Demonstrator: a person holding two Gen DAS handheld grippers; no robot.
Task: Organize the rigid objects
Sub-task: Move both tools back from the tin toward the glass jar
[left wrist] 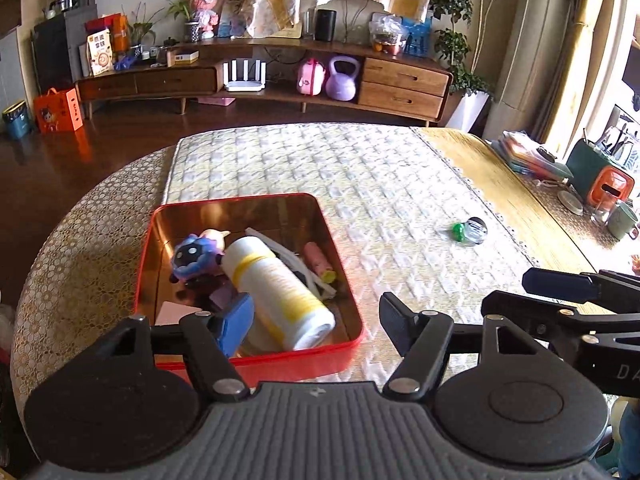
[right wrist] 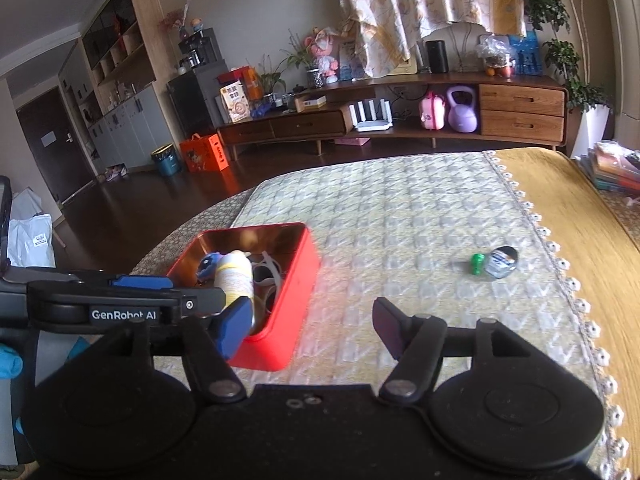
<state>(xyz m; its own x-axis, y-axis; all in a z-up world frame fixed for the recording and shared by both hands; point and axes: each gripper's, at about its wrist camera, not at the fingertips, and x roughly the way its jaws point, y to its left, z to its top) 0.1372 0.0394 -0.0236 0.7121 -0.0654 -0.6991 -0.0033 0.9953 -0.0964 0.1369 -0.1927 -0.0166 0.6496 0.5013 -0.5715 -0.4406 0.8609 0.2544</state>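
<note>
Red tin (left wrist: pixel 256 364): sits on the near-left part of the quilted table cover (left wrist: pixel 360 168). It holds a white bottle (left wrist: pixel 276 284) lying on its side, a blue toy figure (left wrist: pixel 196 258), a small pink tube (left wrist: pixel 316 260) and white strips. To the right, well apart from the tin, a small clear bottle with a green cap (left wrist: pixel 470 231) lies on its side on the cover.

Left gripper (left wrist: pixel 316 322): jaws moderately open, empty, above the tin's near wall. Right gripper (right wrist: pixel 310 326): jaws equally open, empty, just right of the tin.

Recommended procedure: use the right gripper; straddle the small bottle across its body, close firmly, lift clear, lower inside the tin.

Limitations: items beneath the white bottle are hidden; the small bottle's label is unreadable.
</note>
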